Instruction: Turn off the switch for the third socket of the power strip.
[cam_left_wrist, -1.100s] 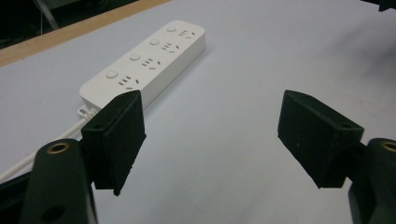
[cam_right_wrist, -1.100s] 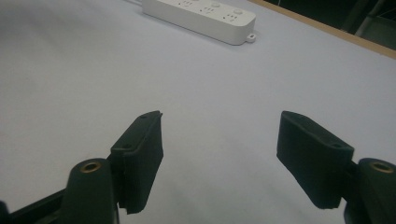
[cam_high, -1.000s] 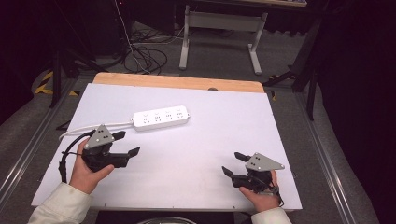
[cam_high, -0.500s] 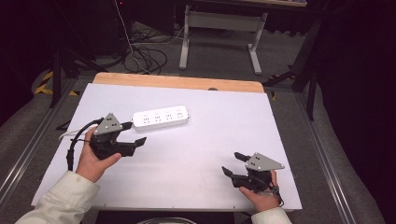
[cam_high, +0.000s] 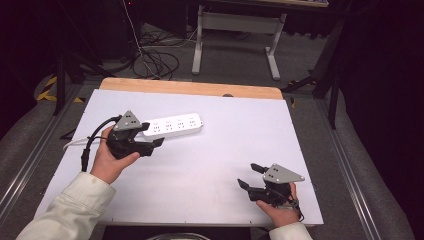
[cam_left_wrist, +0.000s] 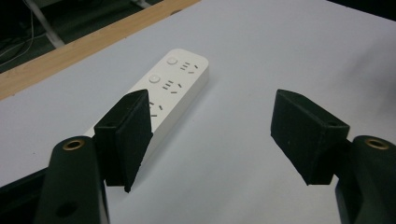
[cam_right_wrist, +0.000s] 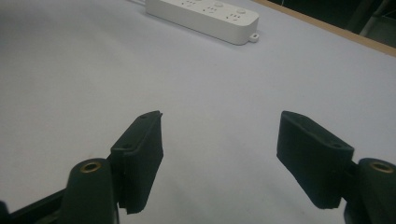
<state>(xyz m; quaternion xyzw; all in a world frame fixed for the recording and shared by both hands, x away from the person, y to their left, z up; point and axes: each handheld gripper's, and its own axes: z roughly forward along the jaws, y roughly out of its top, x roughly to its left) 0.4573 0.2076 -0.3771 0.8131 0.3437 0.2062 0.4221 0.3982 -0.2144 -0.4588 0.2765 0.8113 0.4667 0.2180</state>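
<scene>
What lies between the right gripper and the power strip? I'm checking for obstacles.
Nothing: in the right gripper view, bare white table runs from the open right gripper to the power strip.

Evenly lit white table (cam_high: 210, 165) under soft overhead light, murky darkness from 9 through 12 to 3 o'clock, faint shadows, no glare, mild softness overall, close black jaws slightly blurred.

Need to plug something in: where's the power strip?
In the high view, the power strip lies left of centre on the table, just beyond the left gripper.
</scene>
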